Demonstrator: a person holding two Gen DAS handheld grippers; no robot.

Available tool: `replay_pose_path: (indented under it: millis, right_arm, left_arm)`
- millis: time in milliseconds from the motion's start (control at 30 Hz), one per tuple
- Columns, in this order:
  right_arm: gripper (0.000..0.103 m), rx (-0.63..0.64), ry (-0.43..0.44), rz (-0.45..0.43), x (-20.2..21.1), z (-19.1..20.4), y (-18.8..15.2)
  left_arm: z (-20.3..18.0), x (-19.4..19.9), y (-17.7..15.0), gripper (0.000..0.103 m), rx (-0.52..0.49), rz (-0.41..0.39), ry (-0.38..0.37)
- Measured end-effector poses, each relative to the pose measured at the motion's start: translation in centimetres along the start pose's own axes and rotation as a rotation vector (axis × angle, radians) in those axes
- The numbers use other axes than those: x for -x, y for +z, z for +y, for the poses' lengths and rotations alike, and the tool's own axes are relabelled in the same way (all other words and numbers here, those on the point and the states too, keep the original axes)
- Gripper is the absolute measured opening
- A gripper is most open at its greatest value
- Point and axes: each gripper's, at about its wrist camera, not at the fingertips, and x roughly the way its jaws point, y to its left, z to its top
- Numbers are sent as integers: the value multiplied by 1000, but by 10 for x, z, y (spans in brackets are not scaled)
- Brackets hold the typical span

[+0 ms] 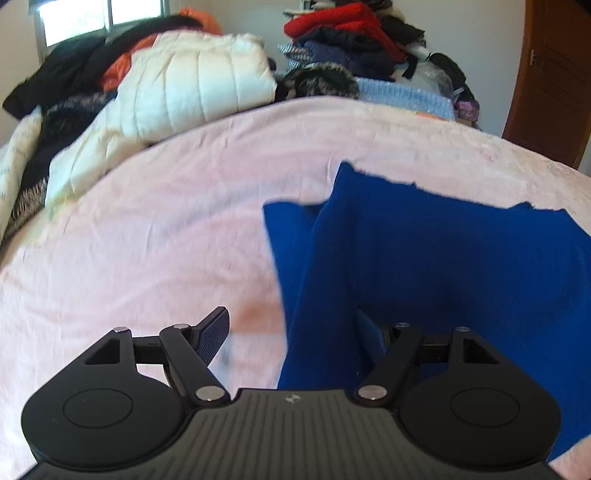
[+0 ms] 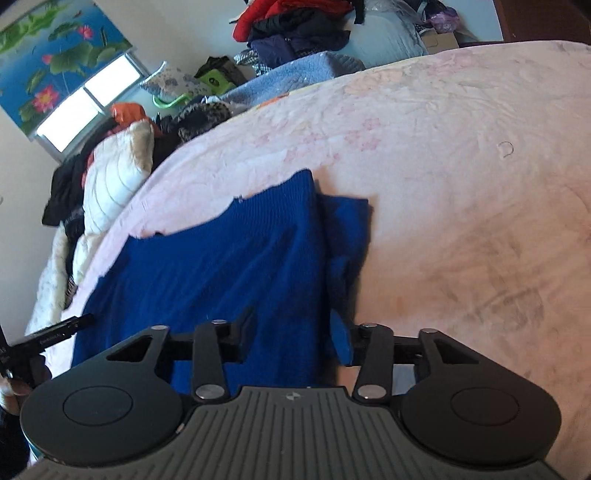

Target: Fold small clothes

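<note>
Left gripper [image 1: 291, 317] at 6 o'clock in the left wrist view, jaws wide apart. Left finger [image 1: 214, 332] bare over pink bedspread [image 1: 147, 229], clear of the cloth. Right finger hidden behind a fold of the blue knit garment [image 1: 424, 258], which stands up between the jaws and spreads toward 3 o'clock, cut off there by the frame edge.

Right gripper [image 2: 291, 321] at 6 o'clock in its own view, jaws narrowly parted with the same garment [image 2: 229, 258] filling the gap. Impossible to tell whether the pads press on it: both fingertips half buried in blue and blurred. Lies flat on the bedspread from centre toward 8 o'clock, one narrower flap folded out at 1 o'clock of centre. Black bar [image 2: 51, 338] at 9 o'clock, cropped by the edge and too little of it shown to identify.

Farther off in the left view: white puffer jacket [image 1: 199, 88] at 11 o'clock, heaped clothes [image 1: 351, 40] at 12, individual pieces hard to separate. Brown door [image 1: 550, 85] at 2 o'clock, partly out of frame. Window [image 1: 74, 18] blown out white at 10 o'clock.
</note>
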Motion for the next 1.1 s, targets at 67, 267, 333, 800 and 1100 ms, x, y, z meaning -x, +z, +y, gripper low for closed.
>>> replay_pose_path:
  millis: [67, 267, 333, 800, 1100]
  right_arm:
    - [8, 19, 14, 34, -1, 5, -10]
    - [7, -34, -3, -63, 21, 7, -7]
    - [6, -85, -21, -33, 16, -9, -11]
    - [39, -45, -33, -18, 45, -1, -85]
    - [8, -35, -92, -17, 57, -1, -86]
  left_arm:
    - [4, 1, -8, 62, 32, 3, -40]
    - [-2, 5, 0, 14, 29, 55, -89]
    - [-3, 2, -5, 14, 17, 50, -89]
    - [0, 35, -47, 66, 34, 56, -44]
    - [-1, 38, -46, 9, 41, 73, -57]
